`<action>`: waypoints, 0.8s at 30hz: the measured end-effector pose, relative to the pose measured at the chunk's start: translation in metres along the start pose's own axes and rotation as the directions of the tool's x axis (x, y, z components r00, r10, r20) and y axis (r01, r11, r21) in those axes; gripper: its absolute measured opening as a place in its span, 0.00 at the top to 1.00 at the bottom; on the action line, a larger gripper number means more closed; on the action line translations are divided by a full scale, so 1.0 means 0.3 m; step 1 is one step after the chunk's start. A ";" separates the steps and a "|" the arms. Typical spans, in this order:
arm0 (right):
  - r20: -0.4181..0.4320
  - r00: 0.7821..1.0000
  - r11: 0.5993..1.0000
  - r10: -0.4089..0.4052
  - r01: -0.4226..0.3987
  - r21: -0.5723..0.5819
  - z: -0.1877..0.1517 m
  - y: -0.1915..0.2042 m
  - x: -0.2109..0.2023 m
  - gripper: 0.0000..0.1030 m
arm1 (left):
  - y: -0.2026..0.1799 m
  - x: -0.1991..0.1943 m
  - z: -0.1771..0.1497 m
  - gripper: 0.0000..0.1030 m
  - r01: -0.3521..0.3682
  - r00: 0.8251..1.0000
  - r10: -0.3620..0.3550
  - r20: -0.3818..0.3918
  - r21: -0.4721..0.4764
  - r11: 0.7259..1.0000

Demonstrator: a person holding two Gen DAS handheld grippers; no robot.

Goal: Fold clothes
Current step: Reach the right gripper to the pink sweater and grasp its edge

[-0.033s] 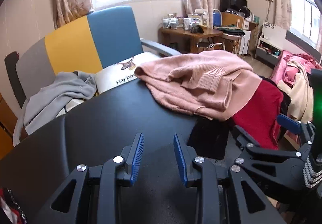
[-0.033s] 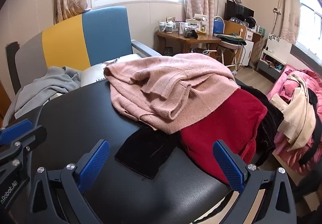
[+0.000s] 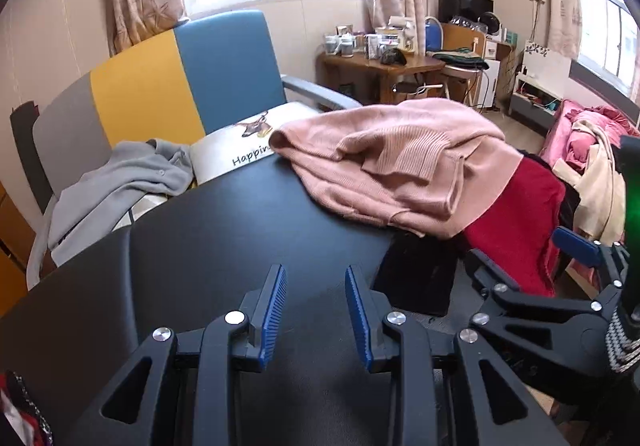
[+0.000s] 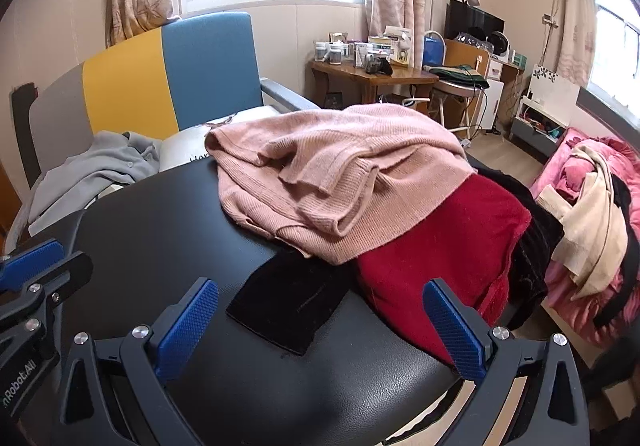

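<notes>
Nothing has moved since the earlier frame. My left tongs (image 3: 316,310) hang half spread and empty over the black table (image 3: 224,230); my right tongs (image 4: 320,330) gape wide, holding nothing. The pink sweater (image 4: 340,185) lies crumpled atop the red garment (image 4: 444,270) and black cloth (image 4: 288,306). I judge no folding has begun.
</notes>
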State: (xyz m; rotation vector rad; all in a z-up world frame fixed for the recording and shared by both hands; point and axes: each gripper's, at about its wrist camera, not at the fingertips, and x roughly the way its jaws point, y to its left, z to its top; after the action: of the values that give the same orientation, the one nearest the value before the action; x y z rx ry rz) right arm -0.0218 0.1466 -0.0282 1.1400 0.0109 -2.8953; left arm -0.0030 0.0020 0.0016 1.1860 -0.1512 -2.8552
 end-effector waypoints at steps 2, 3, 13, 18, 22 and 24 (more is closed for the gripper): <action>0.001 1.000 1.000 0.006 -0.006 0.009 0.005 -0.003 0.005 0.00 | -0.008 0.004 0.014 0.70 -0.003 1.000 0.003 0.003 -0.001 1.000; -0.002 1.000 1.000 0.007 -0.007 0.011 0.007 -0.004 0.008 0.00 | 0.002 0.009 0.022 0.70 0.013 1.000 -0.013 0.014 -0.017 1.000; 0.022 0.978 0.975 0.206 -0.207 0.076 -0.088 -0.057 0.061 0.00 | 0.068 0.128 -0.135 0.68 -0.026 0.999 0.025 -0.024 -0.048 0.999; 0.000 0.948 0.940 0.320 -0.317 0.129 -0.105 -0.097 0.104 0.12 | 0.143 0.155 -0.242 0.63 0.009 1.000 -0.011 -0.022 -0.071 0.997; 0.048 0.957 0.950 0.287 -0.291 0.113 -0.050 -0.157 0.117 0.24 | 0.168 0.222 -0.313 0.63 0.000 0.993 -0.009 -0.116 -0.077 0.997; 0.063 0.954 0.942 0.295 -0.301 0.151 -0.004 -0.200 0.147 0.24 | 0.172 0.255 -0.337 0.63 0.005 0.988 -0.019 -0.154 -0.088 0.996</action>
State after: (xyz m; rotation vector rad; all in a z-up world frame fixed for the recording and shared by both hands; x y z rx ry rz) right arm -0.0551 0.2055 -0.0593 1.0028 -0.3685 -2.6838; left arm 0.0149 -0.0626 -0.1175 1.3870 -0.0131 -2.7337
